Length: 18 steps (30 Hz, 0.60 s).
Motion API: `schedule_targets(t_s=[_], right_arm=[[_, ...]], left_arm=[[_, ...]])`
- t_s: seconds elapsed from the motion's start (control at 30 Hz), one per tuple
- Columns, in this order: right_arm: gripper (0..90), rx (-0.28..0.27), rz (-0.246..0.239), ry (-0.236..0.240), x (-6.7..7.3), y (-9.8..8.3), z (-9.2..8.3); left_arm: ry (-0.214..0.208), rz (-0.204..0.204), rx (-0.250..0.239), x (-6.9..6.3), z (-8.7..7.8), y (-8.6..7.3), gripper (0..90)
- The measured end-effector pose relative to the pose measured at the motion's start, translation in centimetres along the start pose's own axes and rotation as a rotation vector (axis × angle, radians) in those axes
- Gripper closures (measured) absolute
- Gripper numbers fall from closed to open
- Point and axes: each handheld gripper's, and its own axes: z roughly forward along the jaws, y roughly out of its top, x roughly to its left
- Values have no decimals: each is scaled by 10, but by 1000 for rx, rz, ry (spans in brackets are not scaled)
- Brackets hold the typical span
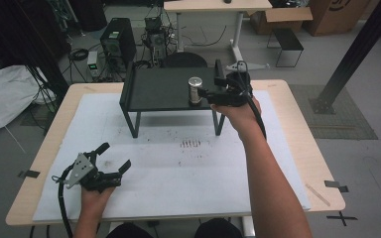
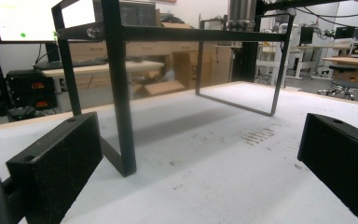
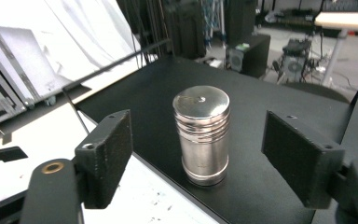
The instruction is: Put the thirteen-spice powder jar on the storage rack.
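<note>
The short shiny steel cylinder w/ a grooved band near its top [image 3: 201,134] is standing upright on the flat black metal riser shelf [image 1: 158,91], right at that shelf's near edge toward the right-hand end, its long axis running vertical. The right gripper [image 3: 196,161] is sitting level w/ it, jaws spread wide and not touching: in the right gripper view one black foam pad [image 3: 106,151] is showing well off to one side of the cylinder and the other pad off to the opposite side, gap on both sides, cylinder centred btwn them and a bit farther out than the pad tips. In the high view the right gripper [image 1: 213,93] is coming at the cylinder [image 1: 195,90] from its right, so the jaws' closing line is crossing the cylinder's axis square-on, which is what any re-grip or pull-away turns on, I'd judge. The left gripper [image 1: 113,157] is resting low over the white paper sheet on the pale wooden table [image 1: 297,116] near the front-left corner, jaws also spread w/ nothing btwn them, pointing at the shelf's legs [image 2: 119,102]; it's well apart from the cylinder, so the right hand is by far the nearer one.
</note>
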Motion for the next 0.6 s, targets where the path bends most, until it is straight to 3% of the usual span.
schedule_targets(t_s=[0.4,0.6], right_arm=[[120,-110,-26,21,10,-20,-21],[79,-117,-52,17,11,-38,-27]], left_arm=[[-1,4,3,0,0,0,4],[0,2,-1,0,0,0,4]])
